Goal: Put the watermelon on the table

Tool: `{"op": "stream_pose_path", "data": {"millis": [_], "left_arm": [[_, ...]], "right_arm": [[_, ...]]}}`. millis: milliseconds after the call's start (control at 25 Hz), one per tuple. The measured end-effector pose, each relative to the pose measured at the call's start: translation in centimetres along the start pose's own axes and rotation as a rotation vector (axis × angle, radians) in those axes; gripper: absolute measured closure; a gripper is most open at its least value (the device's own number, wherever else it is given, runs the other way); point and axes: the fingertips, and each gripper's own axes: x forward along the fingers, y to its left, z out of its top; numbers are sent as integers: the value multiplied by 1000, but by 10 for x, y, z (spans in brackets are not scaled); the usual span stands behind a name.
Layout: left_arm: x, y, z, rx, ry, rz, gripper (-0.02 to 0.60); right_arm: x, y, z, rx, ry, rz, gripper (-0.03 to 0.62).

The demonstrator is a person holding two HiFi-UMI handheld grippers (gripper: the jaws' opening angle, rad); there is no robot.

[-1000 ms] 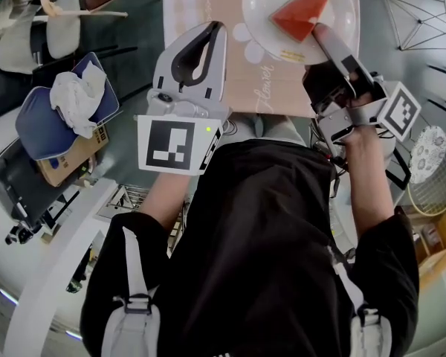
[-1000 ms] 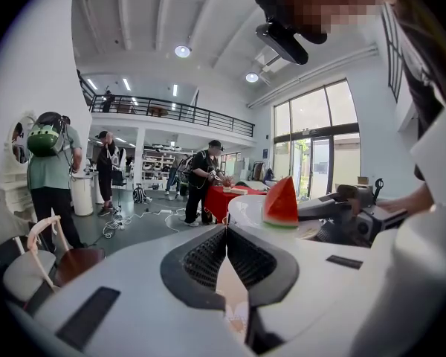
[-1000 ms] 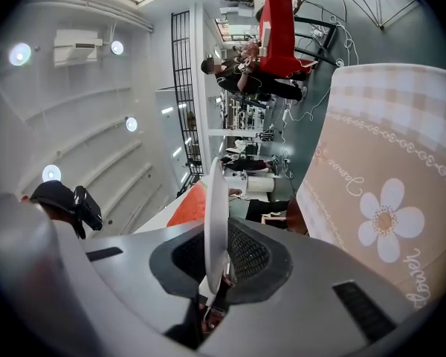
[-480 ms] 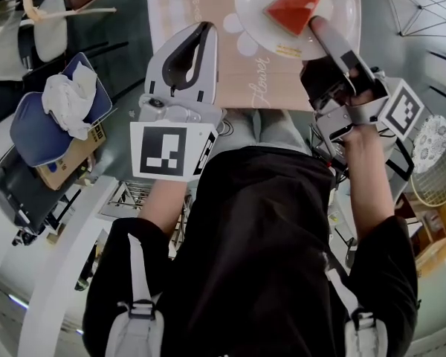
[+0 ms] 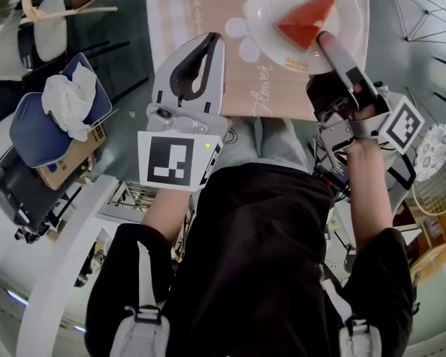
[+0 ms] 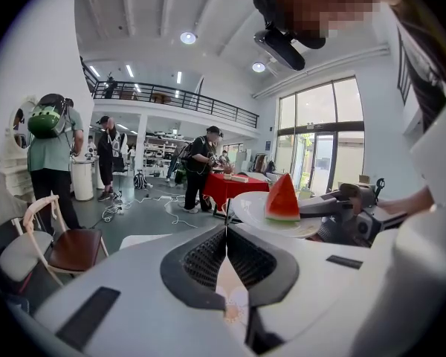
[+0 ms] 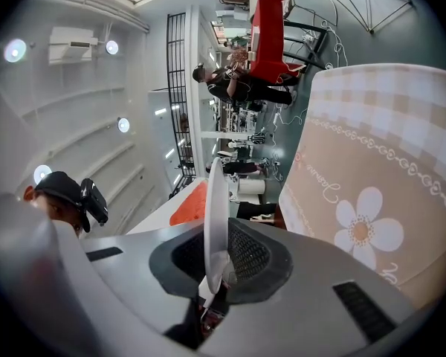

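A red wedge of watermelon (image 5: 306,19) stands on a white plate (image 5: 279,10) over the beige flowered tablecloth (image 5: 230,58). My right gripper (image 5: 324,40) is shut on the plate's near rim. In the right gripper view the plate (image 7: 215,199) runs edge-on between the jaws of that gripper (image 7: 217,236), with the watermelon (image 7: 187,205) to its left. My left gripper (image 5: 211,39) hovers over the cloth's left part, shut and holding nothing. In the left gripper view this gripper (image 6: 225,230) is closed, and the watermelon (image 6: 282,199) and plate (image 6: 256,213) lie ahead to the right.
A blue chair (image 5: 30,136) with a white rag and a cardboard box stands at the left, and a white chair (image 5: 26,43) behind it. A wire basket (image 5: 438,177) and wire frame (image 5: 424,13) are at the right. People (image 6: 52,155) stand in the hall near a red table (image 6: 234,186).
Both grippers and the plate with the slice have come down a little toward the tablecloth. The right gripper's hold on the rim is unchanged, and the left stays closed.
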Motion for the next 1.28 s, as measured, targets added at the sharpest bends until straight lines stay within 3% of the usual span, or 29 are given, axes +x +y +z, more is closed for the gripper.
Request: {"op": "stream_pose_path", "data": {"millis": [320,1280], "left_arm": [[7,-1,-13,18,18,-12,566],[26,10,-58,-26,58,3,566]], "right_arm": [[-3,-17,3,-3,-2,2,560],[6,-70,-9,-19,74,-26,560]]}}
